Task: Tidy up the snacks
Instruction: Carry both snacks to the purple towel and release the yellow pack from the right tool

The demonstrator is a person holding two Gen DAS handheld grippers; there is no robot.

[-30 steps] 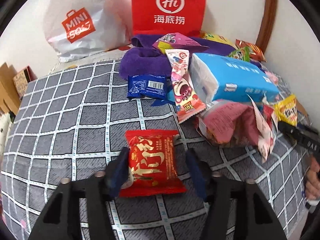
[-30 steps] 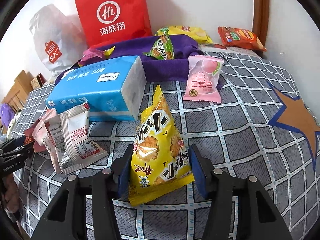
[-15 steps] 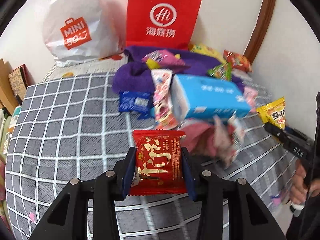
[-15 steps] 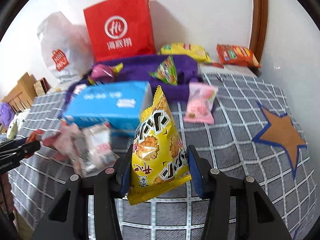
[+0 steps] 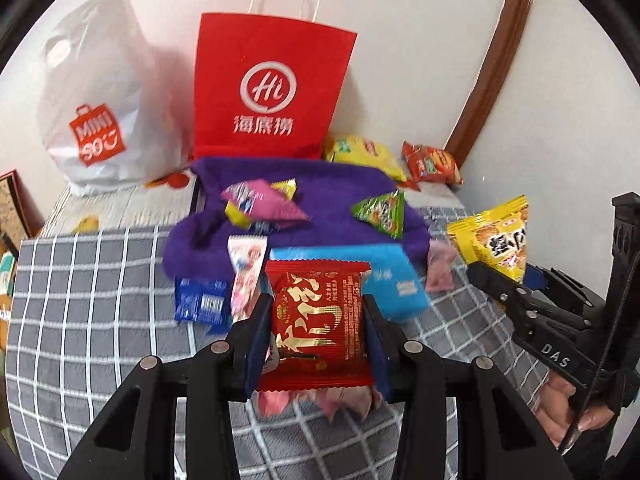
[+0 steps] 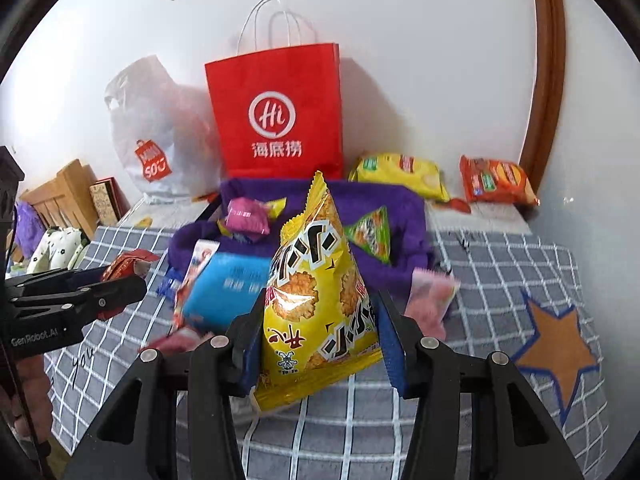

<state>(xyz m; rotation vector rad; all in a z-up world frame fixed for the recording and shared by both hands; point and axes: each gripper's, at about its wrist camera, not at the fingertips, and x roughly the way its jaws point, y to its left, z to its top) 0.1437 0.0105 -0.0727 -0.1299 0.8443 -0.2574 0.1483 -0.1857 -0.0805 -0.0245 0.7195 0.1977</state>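
Left gripper (image 5: 316, 330): blue pads clamped on both side edges of a red packet (image 5: 318, 320), narrow gap, packet upright and clear of the bed. Right gripper (image 6: 320, 338): pads pinching the lower sides of a yellow pouch (image 6: 320, 280), pouch standing tall between the fingers, off the bed too. Each gripper visible in the other's view: right one at the right edge with the pouch, a hand (image 5: 568, 408) on its grip; left one at the left edge with the red packet.

Below: grey checked bedspread (image 5: 88, 312) with an orange star (image 6: 560, 344). Just behind the grippers a blue box (image 6: 228, 292), a blurred pink packet (image 6: 432, 304), a dark blue packet (image 5: 200, 304). Further back a purple cloth (image 5: 332, 204) carrying a green triangle pack (image 6: 370, 232) and a pink one (image 6: 246, 216). Against the wall: red bag (image 6: 280, 112), white bag (image 5: 96, 96), yellow chips (image 6: 400, 174), orange pack (image 6: 496, 180).
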